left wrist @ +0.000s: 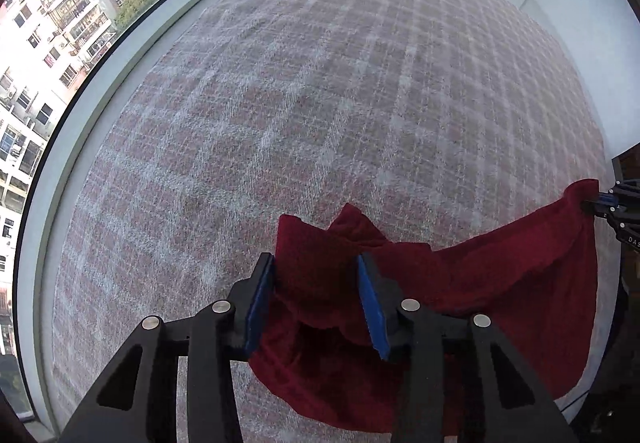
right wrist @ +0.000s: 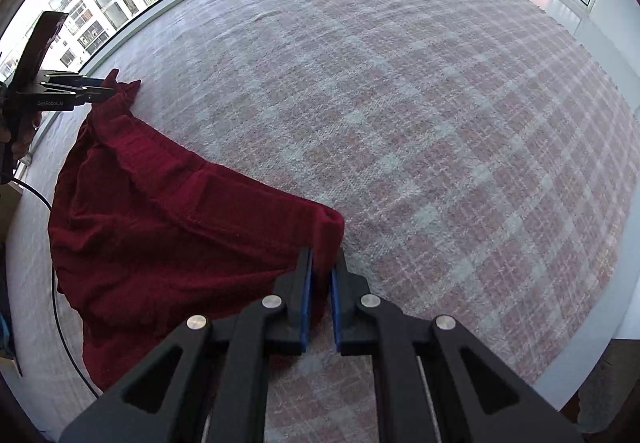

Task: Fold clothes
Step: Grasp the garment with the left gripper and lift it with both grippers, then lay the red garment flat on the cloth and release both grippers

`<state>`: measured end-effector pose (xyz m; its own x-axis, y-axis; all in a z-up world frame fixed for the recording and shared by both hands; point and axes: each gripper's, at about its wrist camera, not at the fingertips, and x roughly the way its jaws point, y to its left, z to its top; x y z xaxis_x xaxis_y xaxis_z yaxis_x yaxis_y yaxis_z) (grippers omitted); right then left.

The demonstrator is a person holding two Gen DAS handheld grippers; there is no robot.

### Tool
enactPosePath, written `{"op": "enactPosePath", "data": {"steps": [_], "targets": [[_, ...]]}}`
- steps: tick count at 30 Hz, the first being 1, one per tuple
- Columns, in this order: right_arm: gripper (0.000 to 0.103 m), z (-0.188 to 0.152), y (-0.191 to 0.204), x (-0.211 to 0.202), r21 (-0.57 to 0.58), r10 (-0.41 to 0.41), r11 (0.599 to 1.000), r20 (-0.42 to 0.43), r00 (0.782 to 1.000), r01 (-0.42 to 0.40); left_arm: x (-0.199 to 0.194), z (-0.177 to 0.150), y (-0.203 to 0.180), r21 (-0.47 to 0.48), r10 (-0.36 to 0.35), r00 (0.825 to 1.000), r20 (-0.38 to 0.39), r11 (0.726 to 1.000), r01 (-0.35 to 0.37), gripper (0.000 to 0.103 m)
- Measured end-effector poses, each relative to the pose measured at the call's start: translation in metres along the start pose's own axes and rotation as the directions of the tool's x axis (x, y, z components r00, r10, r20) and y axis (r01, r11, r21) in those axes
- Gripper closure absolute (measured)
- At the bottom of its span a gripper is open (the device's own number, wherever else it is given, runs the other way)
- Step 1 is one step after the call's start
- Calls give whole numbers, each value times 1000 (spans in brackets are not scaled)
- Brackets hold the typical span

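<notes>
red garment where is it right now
The red garment hangs stretched between the left gripper and right gripper, low over the plaid blanket.

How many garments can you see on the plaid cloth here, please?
1: a dark red garment hangs between the left gripper and right gripper, trailing onto the near side of the plaid cloth. Its folds could hide another piece.

Garment (right wrist: 160, 227) hangs between both grippers — over the blanket (right wrist: 400, 123).
</notes>
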<state>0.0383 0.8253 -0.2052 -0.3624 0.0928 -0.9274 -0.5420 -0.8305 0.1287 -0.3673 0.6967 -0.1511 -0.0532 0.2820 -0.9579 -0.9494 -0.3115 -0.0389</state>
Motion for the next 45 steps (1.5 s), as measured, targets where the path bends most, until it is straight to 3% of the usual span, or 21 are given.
{"op": "enactPosePath", "data": {"steps": [3, 7, 12, 14, 18, 20, 24, 27, 30, 34, 37, 39, 40, 41, 42, 43, 44, 45], "targets": [[94, -1, -2, -1, 8, 7, 1000, 6, 1000, -7, -1, -2, -3, 9, -28, 999, 15, 1000, 28, 84], [95, 0, -4, -13, 27, 33, 999, 36, 999, -34, -20, -8, -1, -39, -51, 996, 75, 998, 54, 88], [95, 13, 14, -59, -14, 62, 998, 146, 987, -61, -97, -45, 8, -125, -62, 969, 240, 988, 94, 89], [95, 19, 31, -89, -58, 74, 996, 211, 975, -63, -140, -72, 12, -169, 21, 954, 299, 985, 32, 90], [95, 29, 75, -147, -148, 137, 985, 335, 932, -91, -233, -138, 14, -245, 164, 898, 409, 967, -66, 90], [95, 26, 100, -177, -197, 185, 974, 387, 903, -116, -280, -177, 10, -300, 210, 863, 459, 951, -72, 90], [95, 12, 160, -225, -313, 300, 935, 449, 842, -166, -357, -272, -12, -432, 327, 797, 507, 897, -94, 90], [95, -8, 199, -251, -392, 374, 899, 456, 808, -195, -394, -336, -33, -499, 413, 768, 489, 855, -141, 87], [95, -24, 233, -265, -456, 434, 861, 434, 789, -223, -419, -392, -50, -572, 477, 762, 438, 802, -173, 83], [95, -32, 272, -255, -500, 490, 821, 372, 789, -274, -432, -450, -50, -643, 508, 779, 368, 744, -182, 80], [95, -26, 301, -221, -511, 496, 806, 305, 813, -299, -410, -473, -24, -685, 498, 816, 296, 706, -182, 80], [95, -18, 323, -180, -520, 468, 806, 266, 843, -283, -368, -480, 12, -718, 481, 846, 230, 670, -186, 78], [95, -11, 334, -150, -519, 437, 810, 222, 871, -274, -346, -484, 31, -734, 470, 860, 196, 652, -189, 76], [95, -3, 346, -116, -515, 398, 815, 164, 903, -266, -319, -487, 52, -747, 472, 869, 146, 629, -216, 67], [94, 5, 358, -83, -511, 356, 820, 104, 929, -257, -291, -494, 73, -765, 459, 886, 73, 595, -245, 62], [94, 13, 370, -49, -509, 312, 825, 44, 949, -248, -262, -503, 94, -781, 440, 898, -1, 560, -276, 63], [94, 18, 377, -18, -500, 271, 832, -15, 962, -242, -234, -511, 114, -793, 417, 906, -76, 525, -308, 65], [94, 21, 380, 5, -491, 234, 839, -61, 970, -234, -219, -522, 123, -817, 379, 920, -95, 499, -290, 66]]}}
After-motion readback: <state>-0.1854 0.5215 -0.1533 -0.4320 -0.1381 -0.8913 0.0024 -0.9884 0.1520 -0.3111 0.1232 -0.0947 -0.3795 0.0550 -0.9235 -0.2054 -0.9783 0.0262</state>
